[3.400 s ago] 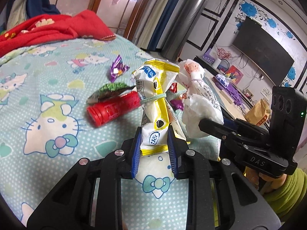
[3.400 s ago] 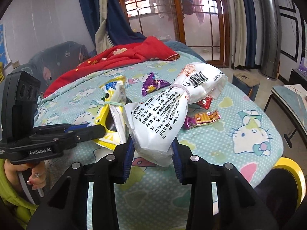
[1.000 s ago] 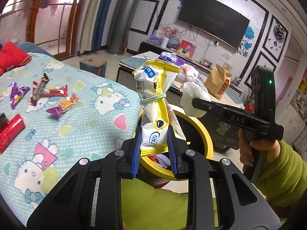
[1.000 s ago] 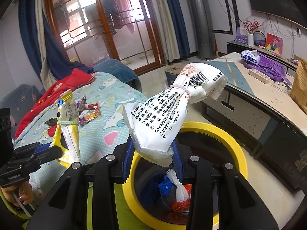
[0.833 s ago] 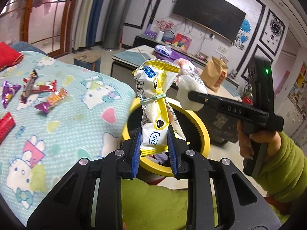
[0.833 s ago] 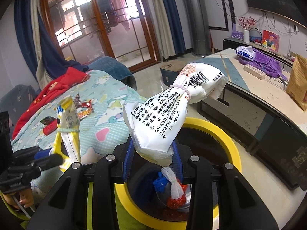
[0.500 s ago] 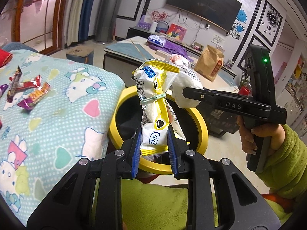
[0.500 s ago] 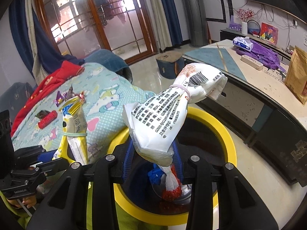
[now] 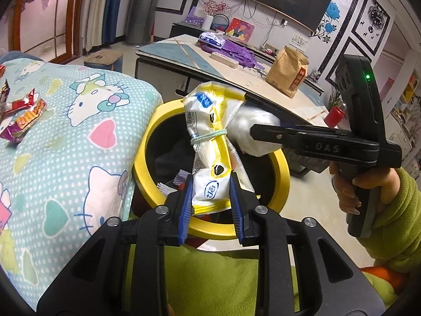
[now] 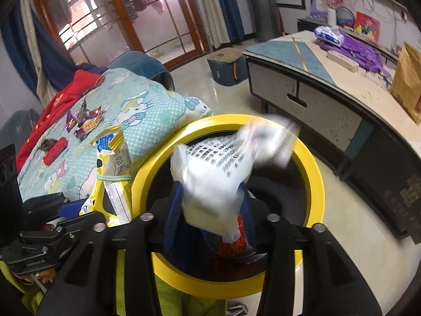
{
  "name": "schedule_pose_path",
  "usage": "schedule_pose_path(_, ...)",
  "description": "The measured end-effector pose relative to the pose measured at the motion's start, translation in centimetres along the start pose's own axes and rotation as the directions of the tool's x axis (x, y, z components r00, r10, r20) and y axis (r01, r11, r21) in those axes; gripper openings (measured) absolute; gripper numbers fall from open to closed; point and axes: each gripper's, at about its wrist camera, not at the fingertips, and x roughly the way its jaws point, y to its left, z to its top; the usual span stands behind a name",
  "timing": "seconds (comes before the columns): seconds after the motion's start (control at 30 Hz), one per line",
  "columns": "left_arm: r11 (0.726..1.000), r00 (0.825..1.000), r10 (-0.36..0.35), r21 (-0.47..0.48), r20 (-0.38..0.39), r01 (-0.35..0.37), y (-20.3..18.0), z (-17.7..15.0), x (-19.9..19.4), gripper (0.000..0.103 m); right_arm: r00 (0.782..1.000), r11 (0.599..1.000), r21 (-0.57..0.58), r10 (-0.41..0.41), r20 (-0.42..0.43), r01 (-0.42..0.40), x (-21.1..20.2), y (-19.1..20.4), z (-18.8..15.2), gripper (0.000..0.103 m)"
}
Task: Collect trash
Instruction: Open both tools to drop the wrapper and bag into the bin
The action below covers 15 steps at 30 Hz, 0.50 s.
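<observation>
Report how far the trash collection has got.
Done: some rubbish already lies inside the yellow-rimmed bin. In hand: the right gripper has just been opening, and the blurred white packet is tipping out of it over the bin; the left gripper is shut on the yellow-and-white packet above the rim. Left: candy wrappers and a red tube on the bed cover.

Glossy crinkled plastic packets (image 9: pixel 210 142), a smooth yellow plastic bin rim (image 10: pixel 313 173), soft printed cloth bedspread (image 9: pixel 65 137).
</observation>
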Motion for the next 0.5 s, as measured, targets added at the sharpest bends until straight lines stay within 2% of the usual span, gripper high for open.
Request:
schedule_pose_path(0.07, 1.0, 1.0, -0.009, -0.014, 0.001, 0.009, 0.2, 0.2, 0.2, 0.026, 1.0, 0.999, 0.038, -0.002, 0.012, 0.001, -0.3, -0.7, 0.2, 0.056)
schedule_pose_path(0.1, 1.0, 1.0, -0.01, -0.022, 0.008, 0.01, 0.3, 0.3, 0.1, 0.037, 1.0, 0.999, 0.049, -0.002, 0.018, 0.001, -0.4, -1.0, 0.3, 0.056)
schedule_pose_path(0.17, 0.999, 0.999, -0.009, -0.031, 0.031, 0.01, 0.5, 0.4, -0.3, 0.051, 0.999, 0.997, 0.073, -0.008, 0.035, 0.005, -0.8, -1.5, 0.4, 0.059)
schedule_pose_path(0.23, 0.999, 0.999, -0.003, -0.032, 0.05, 0.005, 0.7, 0.4, -0.7, 0.057, 0.999, 0.997, 0.083, -0.013, 0.048, 0.009, -1.0, -1.7, 0.6, 0.06)
schedule_pose_path(0.3, 1.0, 0.997, 0.01, -0.03, 0.07, -0.008, 0.7, 0.5, -1.1, 0.073, 0.998, 0.996, 0.089, -0.013, 0.056, 0.008, -1.2, -1.8, 0.6, 0.06)
schedule_pose_path(0.4, 0.999, 0.994, 0.024, -0.034, 0.109, -0.02, 0.8, 0.7, -2.1, 0.084, 0.997, 0.996, 0.084, -0.018, 0.073, 0.012, -1.4, -1.4, 0.7, 0.06)
schedule_pose_path(0.5, 0.998, 0.989, 0.049, -0.037, 0.14, -0.044, 1.0, 0.8, -2.9, 0.09, 0.995, 0.997, 0.078, -0.029, 0.096, 0.022, -1.8, -1.1, 0.8, 0.063)
